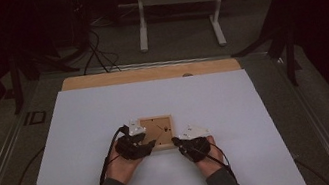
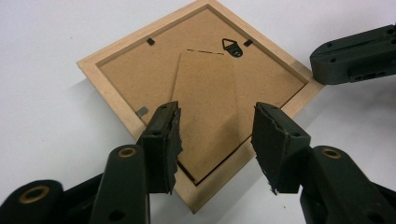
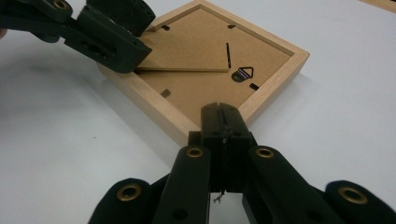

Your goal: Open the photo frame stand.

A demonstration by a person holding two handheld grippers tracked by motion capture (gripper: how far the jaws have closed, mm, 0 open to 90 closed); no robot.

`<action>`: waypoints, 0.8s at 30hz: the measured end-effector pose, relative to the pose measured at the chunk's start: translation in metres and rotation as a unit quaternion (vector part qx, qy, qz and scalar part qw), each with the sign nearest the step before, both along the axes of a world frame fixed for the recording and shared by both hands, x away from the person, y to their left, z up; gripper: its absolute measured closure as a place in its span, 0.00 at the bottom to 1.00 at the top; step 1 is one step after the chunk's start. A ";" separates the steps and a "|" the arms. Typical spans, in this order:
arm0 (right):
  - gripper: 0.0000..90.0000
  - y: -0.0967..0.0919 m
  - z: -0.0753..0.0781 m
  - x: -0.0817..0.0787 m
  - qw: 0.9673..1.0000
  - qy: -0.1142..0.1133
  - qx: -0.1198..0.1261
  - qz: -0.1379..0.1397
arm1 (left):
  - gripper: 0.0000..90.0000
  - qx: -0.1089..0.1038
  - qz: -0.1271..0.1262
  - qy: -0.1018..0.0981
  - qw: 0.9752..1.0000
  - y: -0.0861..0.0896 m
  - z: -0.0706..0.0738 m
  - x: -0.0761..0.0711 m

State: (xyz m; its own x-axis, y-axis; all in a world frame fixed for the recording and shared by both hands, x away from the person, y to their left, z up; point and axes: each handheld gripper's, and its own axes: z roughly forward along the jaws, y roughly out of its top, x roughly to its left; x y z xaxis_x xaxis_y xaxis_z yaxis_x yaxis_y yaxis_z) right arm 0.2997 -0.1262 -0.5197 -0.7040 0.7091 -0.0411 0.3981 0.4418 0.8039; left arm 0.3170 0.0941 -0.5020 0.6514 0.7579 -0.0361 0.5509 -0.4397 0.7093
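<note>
Light wood makes up the picture frame (image 1: 158,132), which is laid face down on the white sheet (image 1: 83,136) near the front of the table. Inside the wooden rim a brown backing board (image 2: 140,70) is held, kept in by small metal clips (image 2: 142,111). A stand flap (image 2: 205,102) is seen on the board, and a little metal hanger (image 2: 232,46) is fixed near one corner.

The left gripper (image 2: 215,140) is held over the near corner of the frame. Its jaws are set partly apart, and the stand flap is seen between them, but nothing is squeezed by the pads. In the right gripper view the flap is seen lifted a bit off the board, under the tip of that gripper.

The right gripper (image 3: 223,122) is pressed tight shut, with nothing held in it. Its tip is placed just at a corner of the wooden rim.
</note>
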 end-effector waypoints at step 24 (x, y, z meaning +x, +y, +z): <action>1.00 0.000 0.000 0.000 1.000 -0.001 -0.001 0.002 | 0.55 0.023 0.000 0.008 1.000 -0.005 0.000 0.012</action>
